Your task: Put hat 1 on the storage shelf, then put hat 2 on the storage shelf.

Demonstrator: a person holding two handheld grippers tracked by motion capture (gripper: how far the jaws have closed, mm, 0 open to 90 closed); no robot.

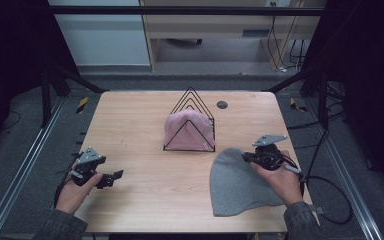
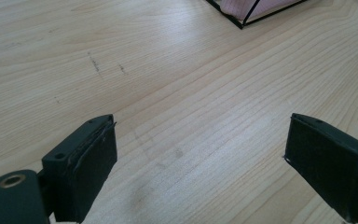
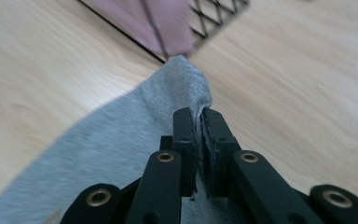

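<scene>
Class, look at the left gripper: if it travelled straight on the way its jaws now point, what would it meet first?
The left gripper, jaws open, faces bare table. Straight on, it would probably first reach the black wire rack holding the pink cloth, though depth is uncertain.

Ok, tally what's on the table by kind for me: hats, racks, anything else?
Hats: 2, a grey hat pinched at its edge by the right gripper and a pink hat in the rack.
Wire racks: 1, the black rack.
Dark round spots on the tabletop: 1, too small to identify.
Total: 4.
</scene>
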